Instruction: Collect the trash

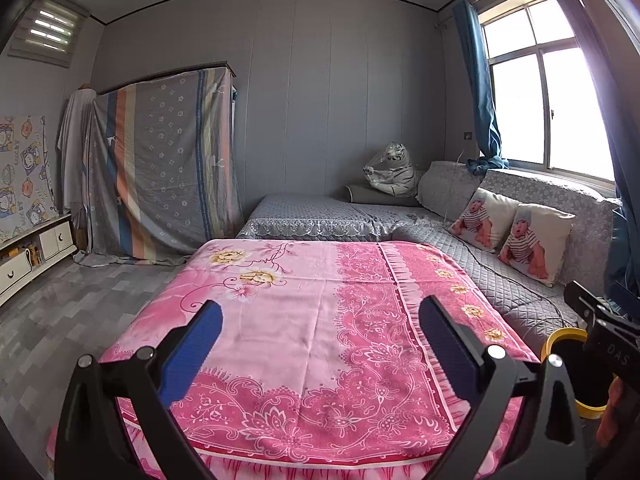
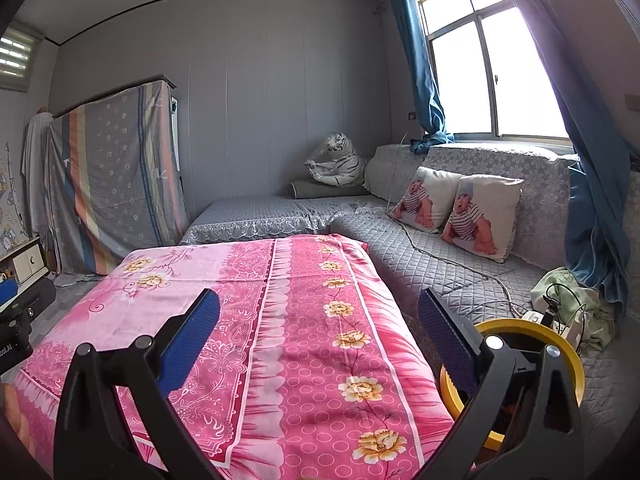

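Nearest in the left wrist view, the left gripper point(image 1: 320, 340) hovers level above the near edge of a table draped in a pink floral cloth point(image 1: 304, 320), its blue-padded fingers point(image 1: 196, 348) spread wide with nothing between them. The right gripper point(image 2: 318, 340) is posed the same way, pointing forward over the right part of the same pink floral cloth point(image 2: 280, 320), its jaws released and holding nothing. The left gripper's black body shows at the left edge of the right wrist view.

Just right of the table, low and near, stands a round yellow-rimmed bin with a dark inside point(image 2: 520, 326), partly hidden behind the right gripper's right finger; no loose trash shows on the cloth.

Farther right runs a grey quilted sofa point(image 2: 420, 248) with two baby-print cushions point(image 2: 480, 212). At the far end sits a white plush tiger point(image 2: 336, 160).
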`<state>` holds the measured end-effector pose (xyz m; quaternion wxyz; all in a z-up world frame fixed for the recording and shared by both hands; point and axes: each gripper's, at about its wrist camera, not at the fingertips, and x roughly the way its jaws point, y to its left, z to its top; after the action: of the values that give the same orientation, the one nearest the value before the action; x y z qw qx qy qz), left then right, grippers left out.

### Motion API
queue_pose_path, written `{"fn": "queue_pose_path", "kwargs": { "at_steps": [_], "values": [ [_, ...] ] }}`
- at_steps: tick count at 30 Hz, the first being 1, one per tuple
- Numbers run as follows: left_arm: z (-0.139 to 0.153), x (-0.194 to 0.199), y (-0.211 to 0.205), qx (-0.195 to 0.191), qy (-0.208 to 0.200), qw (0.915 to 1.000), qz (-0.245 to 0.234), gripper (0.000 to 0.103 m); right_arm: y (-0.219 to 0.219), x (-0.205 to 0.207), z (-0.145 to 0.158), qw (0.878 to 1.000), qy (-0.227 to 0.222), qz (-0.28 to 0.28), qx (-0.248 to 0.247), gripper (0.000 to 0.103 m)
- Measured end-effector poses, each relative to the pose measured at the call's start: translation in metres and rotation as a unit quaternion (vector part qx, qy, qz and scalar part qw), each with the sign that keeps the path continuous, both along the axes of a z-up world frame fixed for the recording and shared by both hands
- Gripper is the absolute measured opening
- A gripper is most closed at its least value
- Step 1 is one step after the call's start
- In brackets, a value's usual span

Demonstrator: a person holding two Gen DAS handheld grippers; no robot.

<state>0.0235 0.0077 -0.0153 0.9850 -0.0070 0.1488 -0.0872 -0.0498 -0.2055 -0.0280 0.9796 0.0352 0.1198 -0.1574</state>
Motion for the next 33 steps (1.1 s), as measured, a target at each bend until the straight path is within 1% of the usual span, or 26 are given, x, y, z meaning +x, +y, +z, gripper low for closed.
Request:
{"fn": "queue_pose_path", "kwargs": {
  "at_steps": [4, 12, 24, 33],
  "values": [
    [-0.001, -0.001, 0.002, -0.011, 0.006, 0.9999, 0.001, 0.095, -0.001, -0.002, -0.007, 1.0, 0.0, -0.01, -0.003, 0.095],
    [-0.003, -0.001, 0.004, -0.019, 0.01, 0.9998, 0.005, 0.095, -0.009, -0.001, -0.019, 1.0, 0.006, -0.016, 0.024, 0.095],
    [-0.004, 0.003, 0.005, -0.025, 0.016, 0.9996, 0.001, 0.095, -0.015, 0.002, -0.022, 0.999, 0.009, -0.024, 0.035, 0.095],
    [-0.006, 0.003, 0.005, -0.028, 0.013, 0.9995, 0.001, 0.095, -0.016, 0.002, -0.023, 0.999, 0.007, -0.024, 0.03, 0.095]
  ]
}}
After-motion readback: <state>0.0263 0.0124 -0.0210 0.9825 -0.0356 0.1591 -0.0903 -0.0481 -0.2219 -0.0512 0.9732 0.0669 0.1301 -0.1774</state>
